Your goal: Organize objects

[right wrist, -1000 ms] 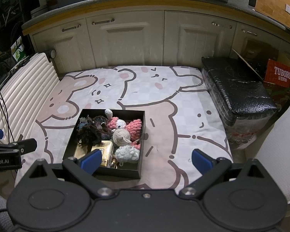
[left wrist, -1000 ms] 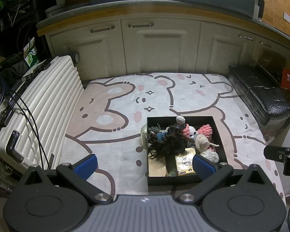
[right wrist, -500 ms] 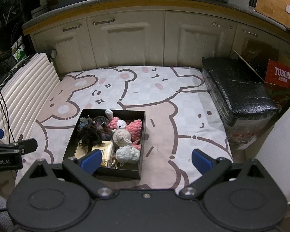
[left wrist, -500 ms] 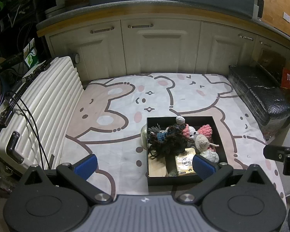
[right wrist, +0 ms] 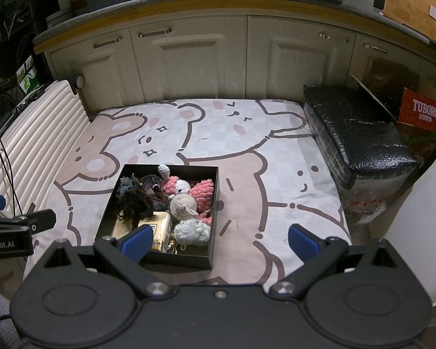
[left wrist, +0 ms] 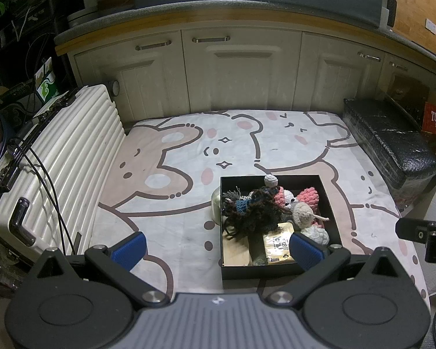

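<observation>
A black open box (left wrist: 331, 203) (right wrist: 212, 226) rests on a cartoon-print mat (left wrist: 174, 203) (right wrist: 276, 180). It is packed with crochet toys: a dark yarn doll (left wrist: 253, 212) (right wrist: 133, 200), a pink one (left wrist: 306, 196) (right wrist: 203, 192), a beige ball (left wrist: 303, 213) (right wrist: 183, 205), a white ball (right wrist: 191, 231) and a yellow packet (left wrist: 276, 244) (right wrist: 160, 224). My left gripper (left wrist: 218, 247) hovers open over the mat just left of the box. My right gripper (right wrist: 219, 240) is open above the box's near right corner. Both hold nothing.
A cream ribbed suitcase (left wrist: 52, 163) (right wrist: 35, 128) lies along the mat's left edge with black cables over it. A black wrapped block (left wrist: 392, 145) (right wrist: 360, 133) and a red Tuborg carton (right wrist: 424, 113) sit right. Cream cabinets (left wrist: 241, 69) stand behind. A pale round object (left wrist: 216, 203) peeks out left of the box.
</observation>
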